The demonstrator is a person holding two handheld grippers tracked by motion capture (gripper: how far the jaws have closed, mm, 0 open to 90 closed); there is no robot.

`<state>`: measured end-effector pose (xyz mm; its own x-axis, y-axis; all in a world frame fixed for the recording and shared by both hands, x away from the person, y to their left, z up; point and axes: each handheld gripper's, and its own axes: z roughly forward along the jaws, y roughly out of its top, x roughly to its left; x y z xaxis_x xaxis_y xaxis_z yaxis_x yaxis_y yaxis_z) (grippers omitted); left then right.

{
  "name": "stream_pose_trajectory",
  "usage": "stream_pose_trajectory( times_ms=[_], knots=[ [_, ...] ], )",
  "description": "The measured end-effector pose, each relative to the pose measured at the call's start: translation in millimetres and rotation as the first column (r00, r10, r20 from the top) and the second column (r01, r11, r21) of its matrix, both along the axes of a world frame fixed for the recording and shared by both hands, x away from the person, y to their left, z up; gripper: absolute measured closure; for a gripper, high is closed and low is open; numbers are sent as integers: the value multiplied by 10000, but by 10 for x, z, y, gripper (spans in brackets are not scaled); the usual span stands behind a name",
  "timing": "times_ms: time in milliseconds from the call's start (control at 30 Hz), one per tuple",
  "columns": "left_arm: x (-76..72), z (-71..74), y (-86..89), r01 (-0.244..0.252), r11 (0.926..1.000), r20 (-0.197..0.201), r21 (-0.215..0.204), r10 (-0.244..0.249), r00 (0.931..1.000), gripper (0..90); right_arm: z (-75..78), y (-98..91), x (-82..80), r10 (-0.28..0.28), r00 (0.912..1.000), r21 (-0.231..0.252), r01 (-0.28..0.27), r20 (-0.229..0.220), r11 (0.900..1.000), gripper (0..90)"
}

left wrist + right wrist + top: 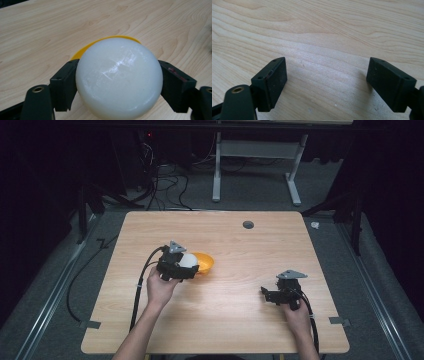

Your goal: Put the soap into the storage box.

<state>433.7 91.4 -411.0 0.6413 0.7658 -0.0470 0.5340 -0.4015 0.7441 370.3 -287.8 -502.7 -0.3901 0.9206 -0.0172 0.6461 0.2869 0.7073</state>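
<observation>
Left gripper (pixel 117 82) clamped on glossy white dome-shaped bowl (pixel 119 78), inverted over smooth yellow bowl (pixel 205 262). Right gripper (pixel 327 82) jaws apart above grained wooden table (pixel 240 310).

White ball (pixel 188 260) in left gripper (pixel 186 268)

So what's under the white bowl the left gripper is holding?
A yellow bowl sits under the upturned white bowl in the left gripper. Just its rim shows; its inside is covered.

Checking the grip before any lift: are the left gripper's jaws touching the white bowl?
Touching. The left gripper view shows the left gripper with both jaws pressed against opposite sides of the white bowl, no gap showing.
</observation>
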Motion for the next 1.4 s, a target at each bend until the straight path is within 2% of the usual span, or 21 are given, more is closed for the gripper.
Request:
stream_pose_trajectory(
  times_ms=[267, 367, 567, 800, 1033, 1400],
  knots=[
    [112, 10, -88, 57, 9999, -77, 135, -56, 10000, 244, 0, 0, 0, 6, 10000, 0, -6, 0, 10000, 175],
    [152, 1, -103, 91, 9999, -175, -62, -92, 9998, 244, 0, 0, 0, 5, 10000, -1, -5, 0, 10000, 174],
    [223, -33, -155, -95, 9993, -119, 370, 99, 9999, 244, 0, -1, 0, 8, 10000, 0, -8, 1, 10000, 175],
    [309, -102, -195, -207, 9992, -307, 339, 217, 9993, 244, 0, -1, 0, 9, 10000, -1, -9, 1, 10000, 174],
    [357, -189, -239, -322, 9973, -363, 658, 347, 9987, 244, 0, -1, -1, 10, 10000, 2, -10, -2, 10000, 174],
    [396, -272, -290, -369, 9963, -463, 780, 405, 9981, 244, 0, -1, -1, 9, 10000, 0, -9, -1, 10000, 174]
  ],
)
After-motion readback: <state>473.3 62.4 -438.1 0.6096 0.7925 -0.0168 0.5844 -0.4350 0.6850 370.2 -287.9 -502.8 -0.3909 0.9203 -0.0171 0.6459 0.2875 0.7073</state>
